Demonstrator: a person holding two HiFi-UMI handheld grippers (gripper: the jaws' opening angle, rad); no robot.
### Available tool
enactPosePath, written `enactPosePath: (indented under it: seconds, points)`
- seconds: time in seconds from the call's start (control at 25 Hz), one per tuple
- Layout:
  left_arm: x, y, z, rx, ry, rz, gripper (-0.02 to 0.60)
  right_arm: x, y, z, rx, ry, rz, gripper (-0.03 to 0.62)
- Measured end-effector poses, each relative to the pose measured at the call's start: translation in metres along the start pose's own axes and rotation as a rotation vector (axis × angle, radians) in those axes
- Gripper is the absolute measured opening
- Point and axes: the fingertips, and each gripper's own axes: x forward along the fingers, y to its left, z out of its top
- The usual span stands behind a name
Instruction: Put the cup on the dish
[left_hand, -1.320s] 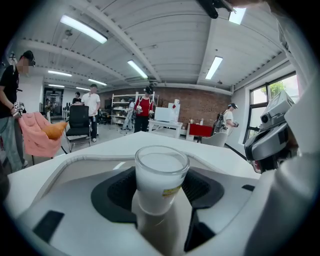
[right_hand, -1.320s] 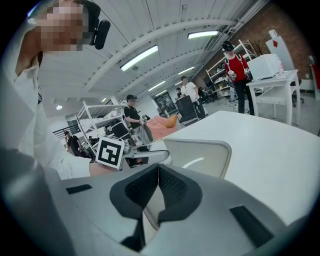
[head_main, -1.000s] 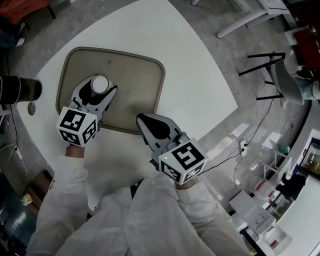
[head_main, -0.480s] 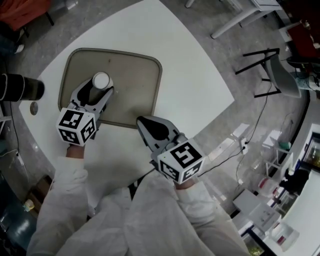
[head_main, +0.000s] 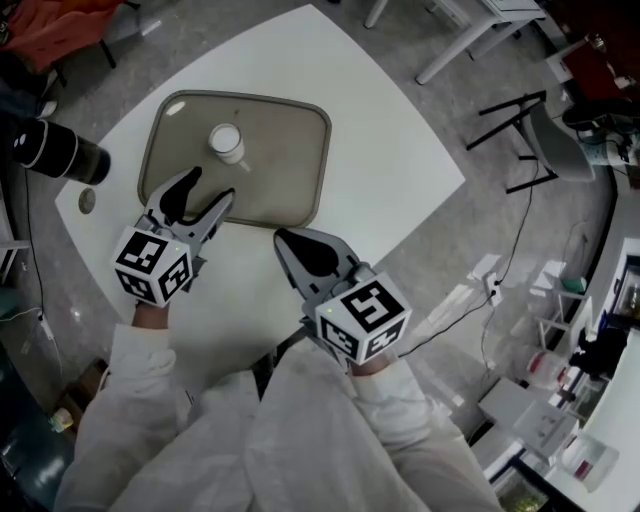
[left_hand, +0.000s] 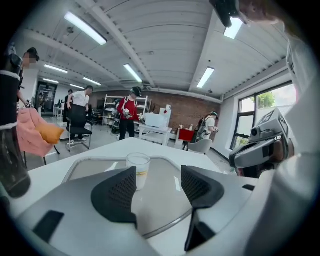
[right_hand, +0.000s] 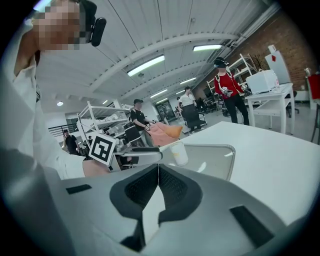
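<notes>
A small clear cup (head_main: 227, 143) (left_hand: 137, 168) (right_hand: 178, 152) stands upright on the beige tray-like dish (head_main: 285, 165) (left_hand: 165, 195) (right_hand: 215, 162). My left gripper (head_main: 204, 196) (left_hand: 157, 186) hangs open over the dish's near edge, a short way back from the cup, with nothing between its jaws. My right gripper (head_main: 284, 244) (right_hand: 158, 182) is shut and empty over the white table (head_main: 380, 160), just off the dish's near right corner.
A dark cylinder (head_main: 55, 150) stands at the table's left edge beside a small round disc (head_main: 87, 201). Chairs, desks and cables surround the table on the floor. Several people stand in the background of both gripper views.
My left gripper let go of the cup and drew back toward me; the cup now stands alone on the dish. The right gripper held its place.
</notes>
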Motion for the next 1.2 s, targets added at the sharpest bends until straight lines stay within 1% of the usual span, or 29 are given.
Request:
enactPosePath:
  seconds: [0.16,0.4,0.52,0.64,0.72,0.84,0.96,1.04,1.12,1.2]
  points:
    - [-0.028,-0.027,0.003,0.047,0.004,-0.065,0.279,-0.01,0.028,0.002,-0.012,-0.042,-0.014,0.014]
    - [-0.072,-0.057,0.008,0.094,-0.022,-0.122,0.279,-0.022,0.068,0.009,-0.049,-0.107,-0.02,0.015]
    - [-0.093,-0.069,0.013,0.088,-0.047,-0.148,0.278,-0.03,0.085,0.014,-0.069,-0.132,-0.03,0.014]
    - [-0.113,-0.078,0.018,0.076,-0.081,-0.15,0.276,-0.036,0.1,0.015,-0.086,-0.15,-0.04,0.014]
    - [-0.126,-0.087,0.016,0.07,-0.097,-0.162,0.264,-0.041,0.111,0.013,-0.098,-0.156,-0.046,0.014]
    - [-0.14,-0.1,0.011,0.066,-0.105,-0.187,0.25,-0.048,0.123,0.009,-0.105,-0.16,-0.052,0.014]
    - [-0.151,-0.113,0.003,0.061,-0.1,-0.192,0.239,-0.055,0.132,0.004,-0.111,-0.158,-0.048,0.015]
    - [-0.161,-0.118,-0.001,0.058,-0.106,-0.188,0.218,-0.059,0.137,0.001,-0.111,-0.165,-0.046,0.015]
    - [-0.169,-0.121,-0.001,0.056,-0.119,-0.173,0.172,-0.062,0.141,0.002,-0.113,-0.176,-0.042,0.014]
    - [-0.175,-0.123,-0.002,0.035,-0.134,-0.146,0.121,-0.063,0.144,0.002,-0.115,-0.179,-0.033,0.014]
